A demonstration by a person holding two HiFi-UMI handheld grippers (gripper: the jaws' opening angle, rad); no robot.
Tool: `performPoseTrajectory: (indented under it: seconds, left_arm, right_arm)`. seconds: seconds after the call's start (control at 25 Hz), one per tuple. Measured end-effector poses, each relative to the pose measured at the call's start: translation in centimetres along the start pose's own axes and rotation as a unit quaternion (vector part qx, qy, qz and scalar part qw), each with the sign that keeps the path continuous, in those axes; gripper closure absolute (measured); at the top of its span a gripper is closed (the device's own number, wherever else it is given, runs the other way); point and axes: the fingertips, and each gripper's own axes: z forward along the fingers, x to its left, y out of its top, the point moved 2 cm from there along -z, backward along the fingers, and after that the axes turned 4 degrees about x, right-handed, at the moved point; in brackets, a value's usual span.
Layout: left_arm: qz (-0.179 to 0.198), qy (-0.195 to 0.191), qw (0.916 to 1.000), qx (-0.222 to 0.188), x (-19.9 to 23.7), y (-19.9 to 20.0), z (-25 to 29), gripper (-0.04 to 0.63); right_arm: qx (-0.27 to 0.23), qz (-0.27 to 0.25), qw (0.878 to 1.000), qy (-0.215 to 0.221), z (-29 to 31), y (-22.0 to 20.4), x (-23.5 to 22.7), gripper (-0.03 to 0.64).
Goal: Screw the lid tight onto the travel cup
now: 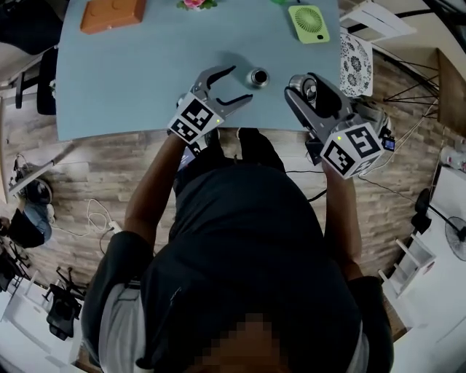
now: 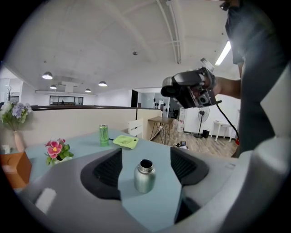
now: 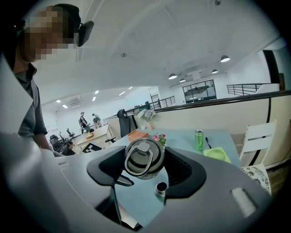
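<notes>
A wide open-plan office with a white ceiling and round lamps is stretching out behind the work area, and a pale wood-plank floor (image 1: 87, 164) is showing below it. A light blue bench (image 1: 145, 80) is filling the top of the head view, with the person (image 1: 240, 262) standing at its near edge. Along the bench's far side, an orange box (image 1: 112, 13), a lime-green fan (image 1: 309, 23), pink flowers (image 1: 195, 4) and a green can (image 2: 104, 134) are sitting well apart from one another.

The left gripper (image 1: 240, 82) is hovering over the near edge with its jaws spread wide and nothing touching them. The right gripper (image 1: 304, 86) is pinching the lid (image 3: 143, 158), whose ring handle is facing its camera. The travel cup (image 1: 258, 76) is standing upright and uncapped on the bench between the two grippers, touching neither.
</notes>
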Motion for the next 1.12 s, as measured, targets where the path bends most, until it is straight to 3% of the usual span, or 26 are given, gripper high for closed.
performPoseTrajectory:
  seconds: [0.2,0.48,1.12]
  left_arm:
    - [0.012,0.008,0.9999,0.006,0.4,-1.7,2.4,0.232]
    - [0.01,0.001,0.9987,0.049,0.2,-4.9,5.4,0.209]
    - [0.013,-0.002,0.9976,0.068,0.6,-8.9,10.9,0.192]
  right_arm:
    - [0.033,-0.019,0.999,0.008,2.5,-2.2,-1.1,0.351]
    - [0.086,-0.046,0.995,0.023,5.9,-5.7,-1.9,0.351]
    - [0.169,-0.098,0.979,0.051,11.5,-12.2,-4.3,0.351]
